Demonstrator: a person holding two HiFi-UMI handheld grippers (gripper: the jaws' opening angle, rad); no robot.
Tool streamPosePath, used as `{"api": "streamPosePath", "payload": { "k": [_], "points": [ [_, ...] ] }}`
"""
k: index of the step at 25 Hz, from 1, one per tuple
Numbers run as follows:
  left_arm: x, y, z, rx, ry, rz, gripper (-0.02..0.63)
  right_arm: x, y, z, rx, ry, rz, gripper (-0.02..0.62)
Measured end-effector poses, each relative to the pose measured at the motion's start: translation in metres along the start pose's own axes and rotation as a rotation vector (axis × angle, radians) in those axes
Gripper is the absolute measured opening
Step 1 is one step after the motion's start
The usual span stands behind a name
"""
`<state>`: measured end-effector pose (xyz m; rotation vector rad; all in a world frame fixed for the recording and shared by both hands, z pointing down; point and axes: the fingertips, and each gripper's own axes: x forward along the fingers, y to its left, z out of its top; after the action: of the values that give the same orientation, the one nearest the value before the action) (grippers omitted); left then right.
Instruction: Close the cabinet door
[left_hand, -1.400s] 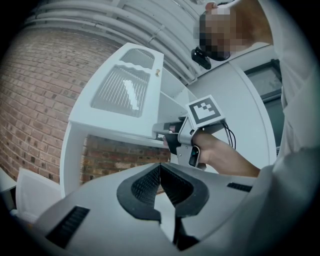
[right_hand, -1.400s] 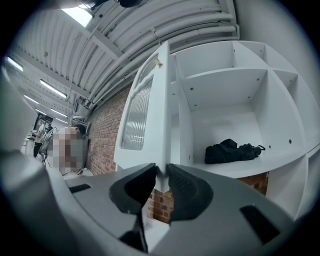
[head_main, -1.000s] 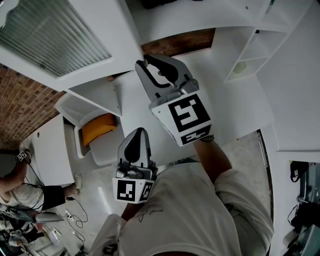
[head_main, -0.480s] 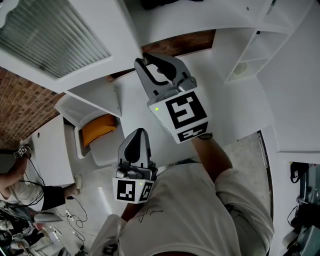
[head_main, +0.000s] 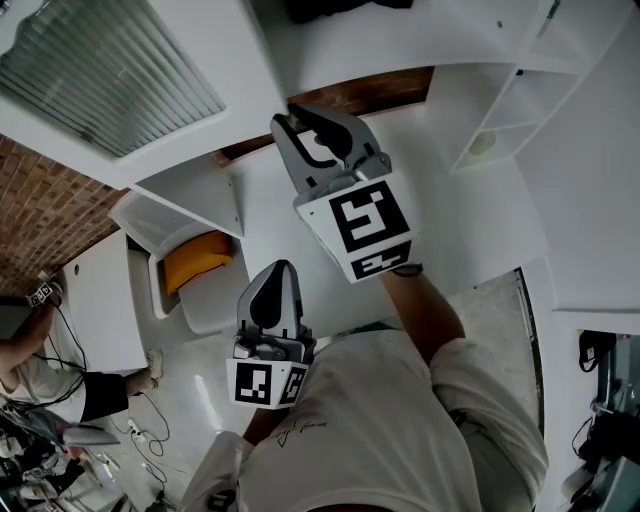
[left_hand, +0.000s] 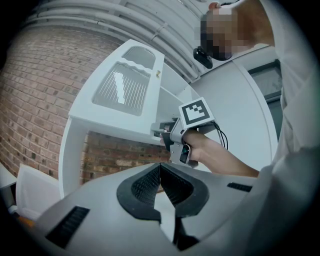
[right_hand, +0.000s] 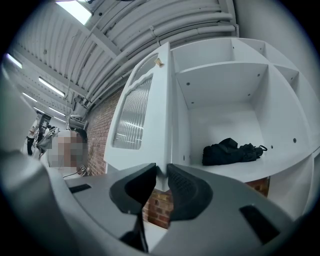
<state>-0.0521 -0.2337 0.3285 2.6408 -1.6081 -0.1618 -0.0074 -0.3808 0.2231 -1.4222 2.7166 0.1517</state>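
Right gripper (head_main: 290, 118) is reaching up to the lower edge of the cabinet door (head_main: 235, 70), which is standing swung out from the cabinet (right_hand: 220, 85), likely to get a hold for swinging it shut. Its jaws are pinching that edge, nearly together. Left gripper (head_main: 277, 270) is hanging low, jaws together on nothing.

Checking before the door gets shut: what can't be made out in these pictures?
Head view: the body of the right gripper hides where its fingers meet the cabinet door.
Right gripper view: the black bundle on the shelf is too small to identify.
Head view: a white bin half hides the orange thing.
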Motion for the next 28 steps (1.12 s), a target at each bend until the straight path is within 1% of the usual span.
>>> {"api": "streamPosePath", "payload": {
  "k": [8, 17, 28],
  "points": [
    [0.000, 0.005, 0.000, 0.000, -0.002, 0.024, 0.017, 0.006, -0.006, -0.001, -0.004, -0.002, -0.005, 0.078],
    [0.003, 0.004, -0.004, 0.000, -0.002, 0.023, 0.017, 0.013, -0.010, -0.003, -0.024, 0.004, -0.011, 0.075],
    [0.004, 0.012, 0.002, -0.004, -0.020, 0.035, 0.017, 0.022, -0.012, -0.002, -0.026, 0.009, -0.024, 0.074]
  ]
}}
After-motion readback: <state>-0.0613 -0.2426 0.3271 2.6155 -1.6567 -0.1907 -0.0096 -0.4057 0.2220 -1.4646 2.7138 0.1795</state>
